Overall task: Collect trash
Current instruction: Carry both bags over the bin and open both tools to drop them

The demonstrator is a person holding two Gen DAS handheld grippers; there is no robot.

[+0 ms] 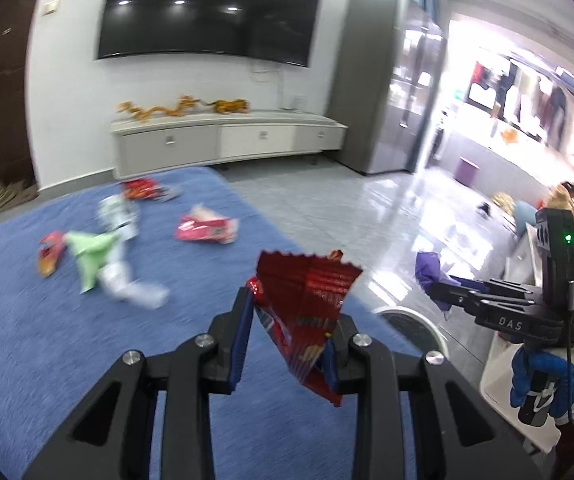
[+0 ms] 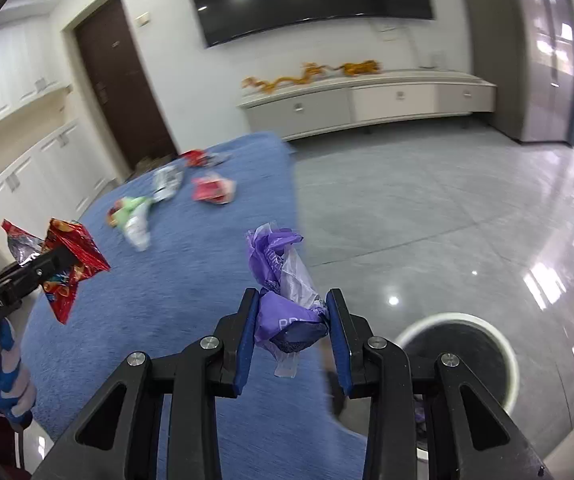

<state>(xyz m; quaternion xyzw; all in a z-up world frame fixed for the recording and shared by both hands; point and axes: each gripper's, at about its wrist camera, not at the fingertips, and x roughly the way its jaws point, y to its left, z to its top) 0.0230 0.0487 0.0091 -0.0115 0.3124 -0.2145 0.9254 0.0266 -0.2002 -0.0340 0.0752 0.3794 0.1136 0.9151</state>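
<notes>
Left wrist view: the left claw (image 1: 293,322) pinches a crinkly red foil wrapper (image 1: 307,300) over the blue fabric surface (image 1: 47,340); several wrappers remain there, among them a pink packet (image 1: 205,230) and a green wrapper (image 1: 89,250), so much is left.

Right wrist view: the right claw (image 2: 290,322) grips a crumpled purple plastic wrapper (image 2: 287,304); the round white-rimmed bin (image 2: 461,354) stands just beside on the glossy tiled floor (image 2: 447,200); neither piece is dropped in yet.

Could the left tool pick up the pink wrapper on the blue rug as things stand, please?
Probably not yet: the left tool is shut on a red snack wrapper, so its jaws are occupied. The pink wrapper lies uncovered on the blue rug, with nothing over it.
</notes>
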